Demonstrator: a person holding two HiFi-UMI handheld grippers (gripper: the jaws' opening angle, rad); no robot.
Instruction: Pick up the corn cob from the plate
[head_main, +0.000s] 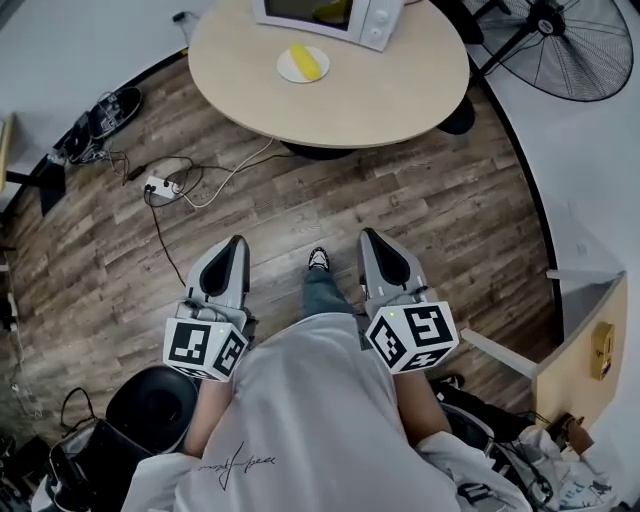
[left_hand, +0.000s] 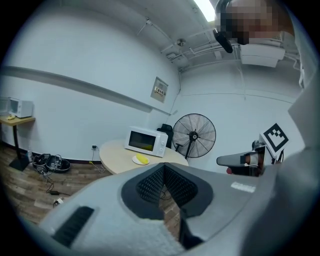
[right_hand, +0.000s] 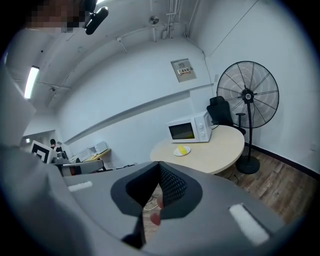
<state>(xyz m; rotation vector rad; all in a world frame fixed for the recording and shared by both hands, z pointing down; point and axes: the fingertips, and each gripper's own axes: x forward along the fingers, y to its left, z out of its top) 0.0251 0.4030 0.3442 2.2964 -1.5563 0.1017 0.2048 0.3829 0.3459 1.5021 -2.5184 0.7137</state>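
A yellow corn cob (head_main: 304, 60) lies on a small white plate (head_main: 287, 70) on the round beige table (head_main: 370, 95), far ahead of both grippers. The left gripper view shows the corn cob (left_hand: 143, 159) in front of the microwave; in the right gripper view the corn cob (right_hand: 183, 149) is also small and distant. My left gripper (head_main: 237, 241) and right gripper (head_main: 367, 234) are held side by side at waist height over the wooden floor, pointing toward the table. Both have their jaws shut with nothing between them.
A white microwave (head_main: 345, 16) stands on the table behind the plate. A black standing fan (head_main: 570, 45) is at the right of the table. A power strip (head_main: 160, 185) with cables lies on the floor at left, shoes (head_main: 108, 112) by the wall, a black bin (head_main: 152, 405) near my left side.
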